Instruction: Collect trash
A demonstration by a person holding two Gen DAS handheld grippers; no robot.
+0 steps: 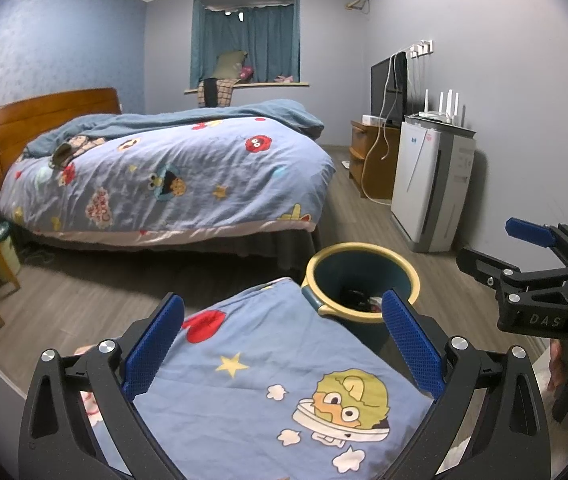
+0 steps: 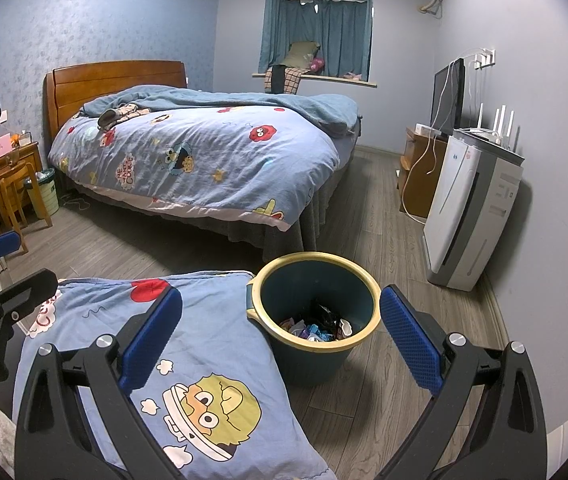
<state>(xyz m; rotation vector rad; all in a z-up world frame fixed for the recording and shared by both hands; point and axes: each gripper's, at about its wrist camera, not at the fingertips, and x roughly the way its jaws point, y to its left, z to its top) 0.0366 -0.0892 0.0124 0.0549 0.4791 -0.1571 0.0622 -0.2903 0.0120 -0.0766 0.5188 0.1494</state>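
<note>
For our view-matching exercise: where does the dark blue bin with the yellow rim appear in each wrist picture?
Left wrist view: trash bin lower centre-right, partly hidden behind the cartoon pillow.
Right wrist view: trash bin lower centre, wrappers visible inside.
Shared landmark: the white air purifier against the right wall.

Wood floor (image 2: pixel 372 216) under bin (image 2: pixel 316 320), bed (image 2: pixel 187 160), air purifier (image 2: pixel 472 216).

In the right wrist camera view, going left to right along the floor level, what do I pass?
Wooden chair → small green bin → bed → dark blue trash bucket → wooden TV cabinet → white air purifier.
</note>
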